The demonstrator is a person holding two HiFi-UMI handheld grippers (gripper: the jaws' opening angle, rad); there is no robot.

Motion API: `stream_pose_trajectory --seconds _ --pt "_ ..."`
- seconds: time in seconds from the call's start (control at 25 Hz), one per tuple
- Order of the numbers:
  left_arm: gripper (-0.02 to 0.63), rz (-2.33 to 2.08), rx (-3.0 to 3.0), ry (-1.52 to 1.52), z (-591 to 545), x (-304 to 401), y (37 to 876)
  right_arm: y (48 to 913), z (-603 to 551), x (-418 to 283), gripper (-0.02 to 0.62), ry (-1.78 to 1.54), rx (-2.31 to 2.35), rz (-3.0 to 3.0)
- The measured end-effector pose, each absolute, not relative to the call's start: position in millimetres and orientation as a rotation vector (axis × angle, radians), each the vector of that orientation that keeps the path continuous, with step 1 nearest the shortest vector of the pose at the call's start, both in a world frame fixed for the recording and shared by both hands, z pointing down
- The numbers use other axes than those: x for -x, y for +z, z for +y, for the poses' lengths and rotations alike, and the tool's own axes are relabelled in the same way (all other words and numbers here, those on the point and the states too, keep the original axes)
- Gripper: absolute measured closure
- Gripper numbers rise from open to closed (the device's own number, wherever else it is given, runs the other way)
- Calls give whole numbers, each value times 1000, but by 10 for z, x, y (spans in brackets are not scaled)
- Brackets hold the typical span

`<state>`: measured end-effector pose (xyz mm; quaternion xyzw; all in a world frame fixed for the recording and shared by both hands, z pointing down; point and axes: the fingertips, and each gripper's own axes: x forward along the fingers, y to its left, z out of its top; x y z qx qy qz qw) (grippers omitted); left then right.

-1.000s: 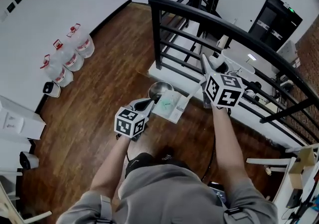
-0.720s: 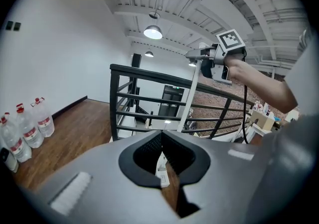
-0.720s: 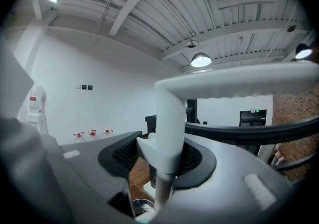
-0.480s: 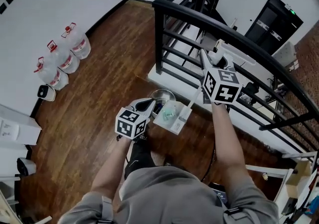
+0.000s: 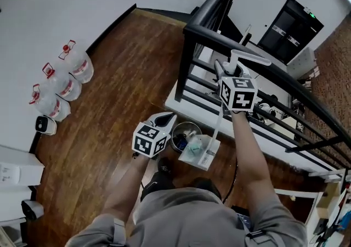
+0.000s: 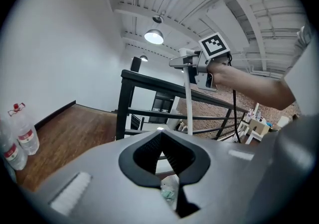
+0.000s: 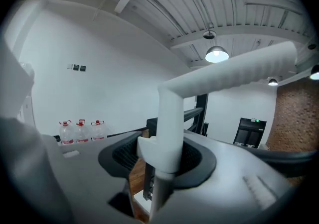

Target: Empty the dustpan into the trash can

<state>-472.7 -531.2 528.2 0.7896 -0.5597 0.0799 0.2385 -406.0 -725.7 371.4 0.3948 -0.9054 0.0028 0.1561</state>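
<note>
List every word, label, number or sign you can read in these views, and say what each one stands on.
No text is legible in any view.
Red-banded labels on the three clear plastic water jugs: too small to read.
Green lit sign above the black doorway: too small and blurred to read.
Black-and-white square markers on the gripper cubes: patterns only, no letters or numbers.

Indoor, evenly bright. Ceiling lamp (image 6: 154, 36) glares at 12 o'clock in left gripper view; second lamp (image 7: 217, 54) at 2 o'clock in right gripper view. Fisheye bends edges, black corners. Left gripper (image 6: 162, 133), dustpan handle (image 7: 172, 118) soft-focus. Head view sharp, shadows faint.
</note>
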Motion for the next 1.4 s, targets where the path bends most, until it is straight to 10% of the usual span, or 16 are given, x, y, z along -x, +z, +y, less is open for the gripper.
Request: stream_pose_trajectory --seconds 0.76,1.4 --pt "600 -1505 -2101 197 -5760 5546 5422 4176 -7962 5283 420 -5 -1052 -2482" --pt "600 -1330 -2265 241 -5989 4847 5435 3768 -7563 4136 417 24 -1180 -2565"
